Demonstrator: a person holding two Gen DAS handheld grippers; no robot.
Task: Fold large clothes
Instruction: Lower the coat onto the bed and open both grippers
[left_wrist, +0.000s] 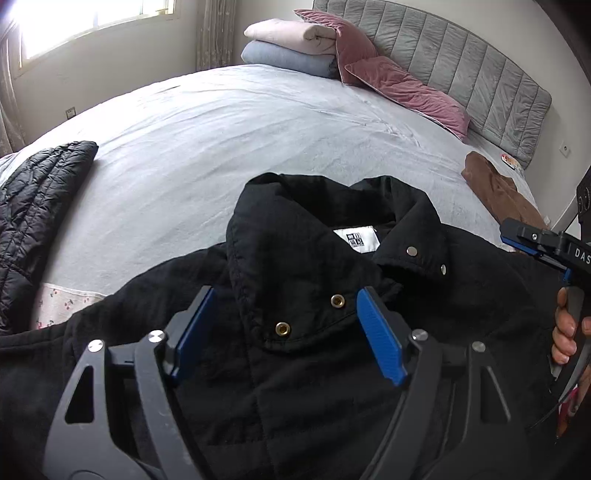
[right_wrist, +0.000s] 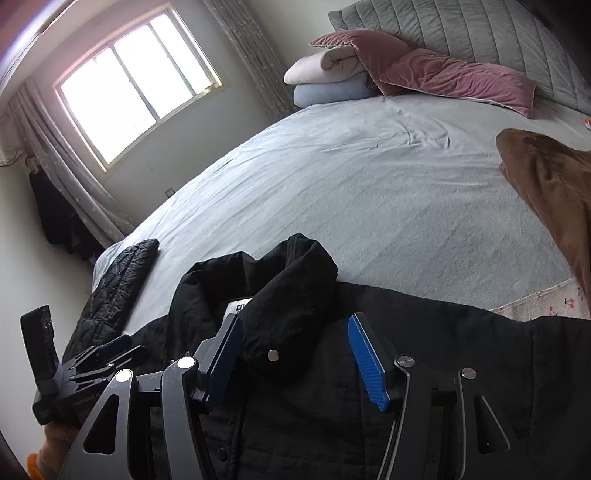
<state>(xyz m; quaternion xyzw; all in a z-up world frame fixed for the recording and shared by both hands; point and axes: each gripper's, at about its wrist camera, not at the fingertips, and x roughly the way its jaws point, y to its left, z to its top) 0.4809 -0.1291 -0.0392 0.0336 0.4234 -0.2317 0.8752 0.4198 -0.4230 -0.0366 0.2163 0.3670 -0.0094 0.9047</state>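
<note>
Quilted jacket (left_wrist: 33, 206), 9 o'clock, unfolded. Left gripper (left_wrist: 286, 332) open over collar, nothing held. Black coat (left_wrist: 295, 387), 6 o'clock on bed (left_wrist: 221, 147), flat, no fold made. Right gripper (right_wrist: 295, 354) open, empty. Brown garment (right_wrist: 546, 184), 3 o'clock, waiting.

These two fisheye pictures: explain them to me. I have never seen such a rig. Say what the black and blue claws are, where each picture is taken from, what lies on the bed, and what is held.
No robot here: a person holds a hand tool in each hand, each ending in a two-finger claw with blue pads. A camera on each tool looks along its fingers. One picture comes from the left claw, the other from the right claw. Both claws are open and hold nothing; they hover over the collar of a black jacket spread on the bed. Also there: a quilted black garment, a brown cloth, pink pillows and folded blankets by the headboard.
</note>
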